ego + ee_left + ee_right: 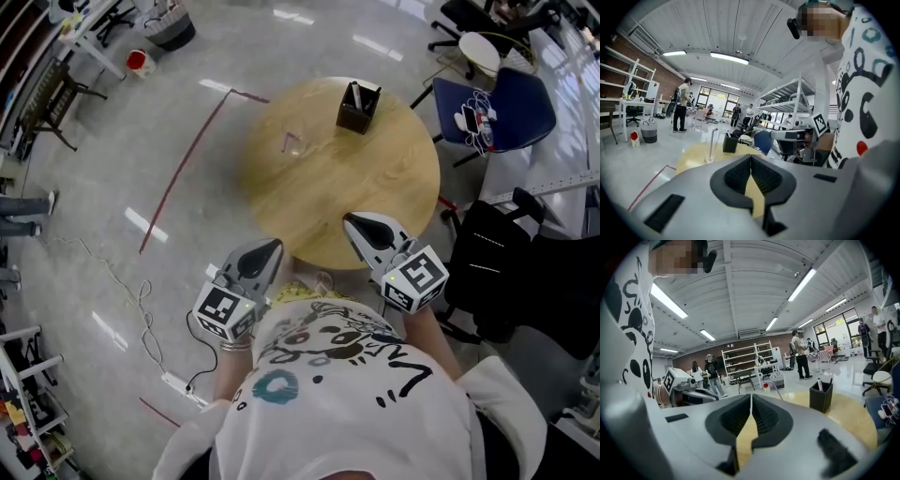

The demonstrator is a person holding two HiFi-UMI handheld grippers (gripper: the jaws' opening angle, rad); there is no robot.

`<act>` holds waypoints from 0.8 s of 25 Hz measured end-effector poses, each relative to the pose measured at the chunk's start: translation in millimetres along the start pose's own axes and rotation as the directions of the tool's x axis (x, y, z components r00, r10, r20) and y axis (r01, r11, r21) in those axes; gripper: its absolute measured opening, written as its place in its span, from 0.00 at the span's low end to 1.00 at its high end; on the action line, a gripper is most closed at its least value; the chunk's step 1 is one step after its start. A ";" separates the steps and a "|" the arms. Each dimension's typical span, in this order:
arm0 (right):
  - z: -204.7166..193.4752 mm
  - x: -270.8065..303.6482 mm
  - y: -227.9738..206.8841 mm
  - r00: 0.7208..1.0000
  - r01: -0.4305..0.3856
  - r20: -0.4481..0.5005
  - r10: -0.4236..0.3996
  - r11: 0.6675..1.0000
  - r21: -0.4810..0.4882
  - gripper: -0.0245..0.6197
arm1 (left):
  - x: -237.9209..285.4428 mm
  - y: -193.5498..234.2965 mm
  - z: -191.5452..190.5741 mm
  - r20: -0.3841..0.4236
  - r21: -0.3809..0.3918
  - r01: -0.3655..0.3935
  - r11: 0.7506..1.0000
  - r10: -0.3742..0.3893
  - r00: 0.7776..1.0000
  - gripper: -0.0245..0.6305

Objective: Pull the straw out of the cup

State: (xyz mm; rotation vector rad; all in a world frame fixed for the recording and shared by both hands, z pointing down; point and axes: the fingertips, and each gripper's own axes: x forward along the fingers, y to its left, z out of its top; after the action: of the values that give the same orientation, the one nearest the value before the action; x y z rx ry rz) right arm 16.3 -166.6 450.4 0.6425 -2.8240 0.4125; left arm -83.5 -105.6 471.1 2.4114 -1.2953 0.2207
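Note:
A clear cup (292, 143) with a thin straw (711, 143) stands on the round wooden table (375, 202), toward its far left part. In the left gripper view the straw rises upright, bent at the top, beyond my jaws. My left gripper (271, 247) hovers at the table's near edge, shut with nothing between its jaws (751, 161). To its right, over the near rim and well short of the cup, my right gripper (352, 221) is also shut and empty (751, 401). In the right gripper view the straw (776, 387) barely shows.
A black pen holder (357, 106) sits at the table's far side, right of the cup. A blue chair (502, 108) and a black chair (492, 272) stand to the right. Cables lie on the floor (141, 300) at the left. People stand far off.

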 end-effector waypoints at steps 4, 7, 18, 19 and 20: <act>11.9 17.4 -15.5 0.999 0.039 0.010 -0.039 0.999 0.005 0.08 | 11.1 30.4 16.3 -0.006 0.018 0.016 1.000 -0.016 1.000 0.06; 24.1 34.3 -24.7 0.998 0.062 0.023 -0.062 0.998 0.004 0.08 | 18.5 53.6 32.9 -0.006 0.035 0.035 0.999 -0.035 0.999 0.06; 60.4 78.4 -49.6 0.985 0.166 0.046 -0.167 0.986 0.019 0.08 | 45.6 117.2 78.9 -0.012 0.093 0.132 0.987 -0.131 0.991 0.06; 61.9 82.2 -51.5 0.984 0.174 0.045 -0.174 0.985 0.019 0.08 | 47.8 122.7 80.7 -0.014 0.095 0.137 0.986 -0.137 0.991 0.06; 63.3 86.1 -53.3 0.982 0.180 0.045 -0.181 0.983 0.019 0.08 | 50.1 128.1 82.9 -0.014 0.096 0.142 0.985 -0.142 0.990 0.06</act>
State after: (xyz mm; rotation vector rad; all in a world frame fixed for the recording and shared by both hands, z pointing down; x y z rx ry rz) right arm -44.9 -266.2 426.0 0.9140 -2.7763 0.3907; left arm -165.3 -241.5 445.5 2.5690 -1.1271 0.2570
